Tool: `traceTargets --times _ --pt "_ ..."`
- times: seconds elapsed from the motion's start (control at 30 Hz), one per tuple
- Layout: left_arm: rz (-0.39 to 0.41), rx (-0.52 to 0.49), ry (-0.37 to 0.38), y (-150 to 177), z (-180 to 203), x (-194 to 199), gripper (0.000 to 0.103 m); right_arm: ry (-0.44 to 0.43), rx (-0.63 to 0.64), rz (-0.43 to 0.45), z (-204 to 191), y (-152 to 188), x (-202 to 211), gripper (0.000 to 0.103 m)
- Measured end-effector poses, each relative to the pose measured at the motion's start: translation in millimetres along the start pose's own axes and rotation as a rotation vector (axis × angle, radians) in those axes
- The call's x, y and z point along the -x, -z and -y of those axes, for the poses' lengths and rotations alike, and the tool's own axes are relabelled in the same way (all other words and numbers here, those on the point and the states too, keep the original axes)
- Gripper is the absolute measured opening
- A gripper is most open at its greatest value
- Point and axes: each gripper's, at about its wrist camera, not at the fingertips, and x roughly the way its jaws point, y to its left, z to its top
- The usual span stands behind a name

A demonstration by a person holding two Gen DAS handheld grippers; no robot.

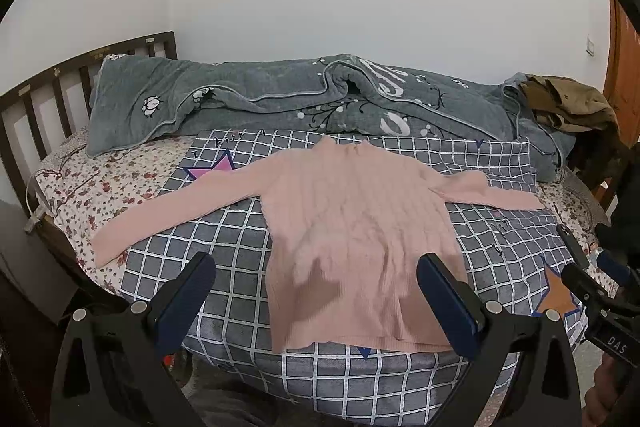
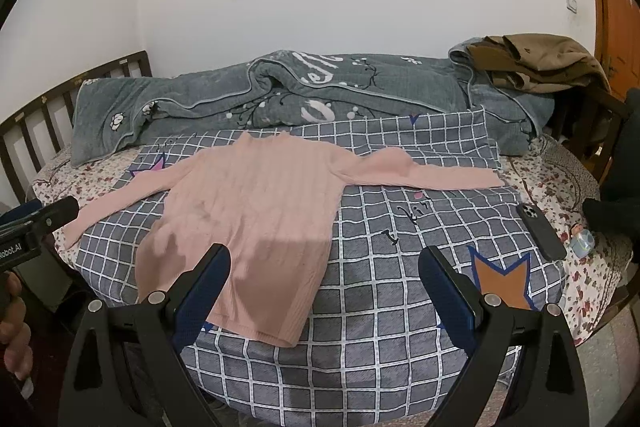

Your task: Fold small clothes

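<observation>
A pink ribbed sweater (image 1: 352, 227) (image 2: 248, 215) lies flat on a grey checked blanket (image 1: 224, 247) (image 2: 400, 299), both sleeves spread out sideways and the hem toward me. My left gripper (image 1: 316, 269) hovers open above the hem, nothing between its fingers. My right gripper (image 2: 324, 265) is open too, above the sweater's lower right corner and the blanket beside it. The right gripper's body (image 1: 600, 295) shows at the right edge of the left wrist view; the left gripper's body (image 2: 28, 227) shows at the left edge of the right wrist view.
A rumpled grey quilt (image 1: 280, 99) (image 2: 280, 87) lies along the wall behind the sweater. Brown clothes (image 1: 568, 103) (image 2: 536, 63) are piled at the back right. A black phone (image 2: 540, 231) and a small blue object (image 2: 582, 241) rest on the floral sheet (image 2: 560, 187). A wooden headboard (image 1: 48, 99) stands left.
</observation>
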Motion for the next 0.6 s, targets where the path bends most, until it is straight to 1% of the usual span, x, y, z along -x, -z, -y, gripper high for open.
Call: traceTargets --times 0.4,0.43,0.6 --pt "-0.005 0.007 0.004 1.8 -3.7 -2.4 0.102 0.0 0.001 0.007 -3.8 3.7 4.4 0.094" --pt "-0.005 0.009 0.005 1.9 -3.6 -2.2 0.102 0.0 0.002 0.004 -5.6 -1.7 0.4 0.094" --pt "-0.005 0.012 0.008 3.4 -5.6 -2.7 0.102 -0.002 0.001 0.006 -6.3 -2.9 1.5 0.094"
